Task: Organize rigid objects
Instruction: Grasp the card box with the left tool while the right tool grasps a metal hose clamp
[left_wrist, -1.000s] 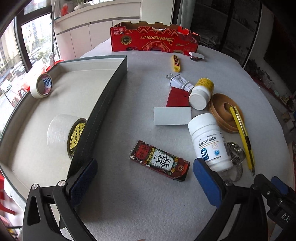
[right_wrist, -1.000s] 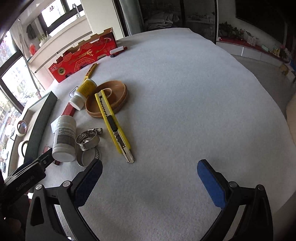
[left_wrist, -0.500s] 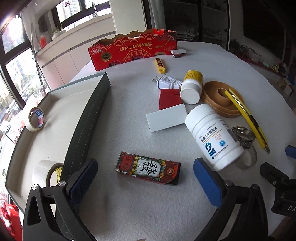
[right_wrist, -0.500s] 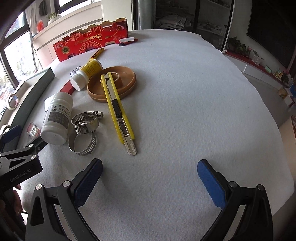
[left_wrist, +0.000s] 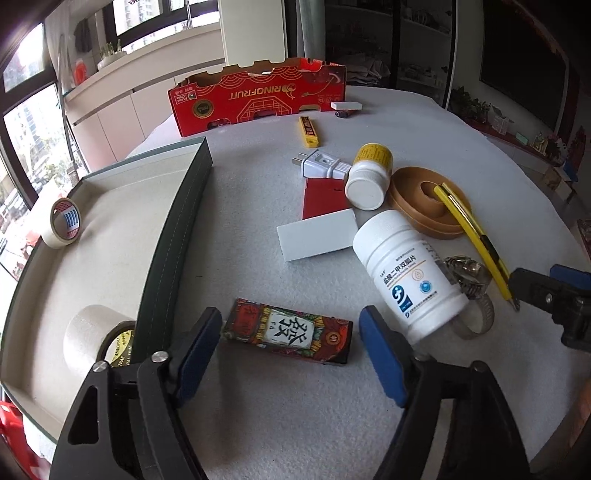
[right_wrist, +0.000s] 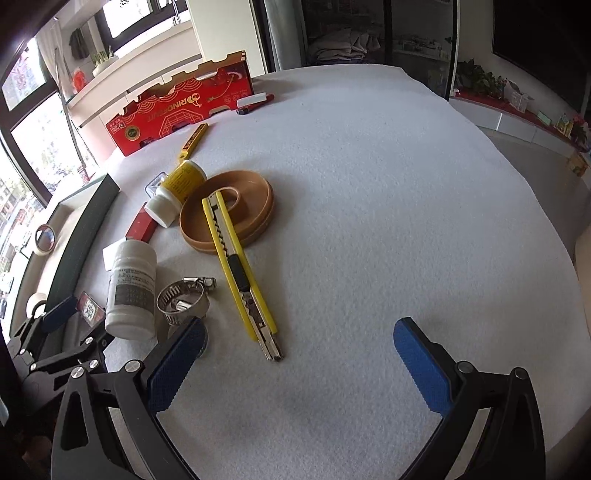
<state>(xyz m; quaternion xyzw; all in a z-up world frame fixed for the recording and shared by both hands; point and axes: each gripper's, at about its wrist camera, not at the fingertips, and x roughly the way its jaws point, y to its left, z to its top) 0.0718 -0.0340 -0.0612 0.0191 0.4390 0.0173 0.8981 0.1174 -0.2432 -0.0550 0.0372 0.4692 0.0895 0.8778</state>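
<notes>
Left wrist view puts us right over the patterned red box (left_wrist: 288, 331), which lies flat on the table (left_wrist: 332, 413) between the jaws of the left gripper (left_wrist: 291, 350); the jaws have just been closing around it, but the blue pads still stand clear of both ends, so nothing is gripped yet. We judge that we are at the grasp step for this box. Next we need to finish closing squarely on its short ends, lift, and carry it over the dark wall of the tray (left_wrist: 173, 229) just to its left, where two tape rolls (left_wrist: 92, 332) already sit. Beside the box, the big white bottle (left_wrist: 410, 273) lies close to the right pad, so we should avoid nudging it. Farther right, our right gripper (right_wrist: 299, 365) hovers with jaws wide and empty near the yellow utility knife (right_wrist: 240, 273).
</notes>
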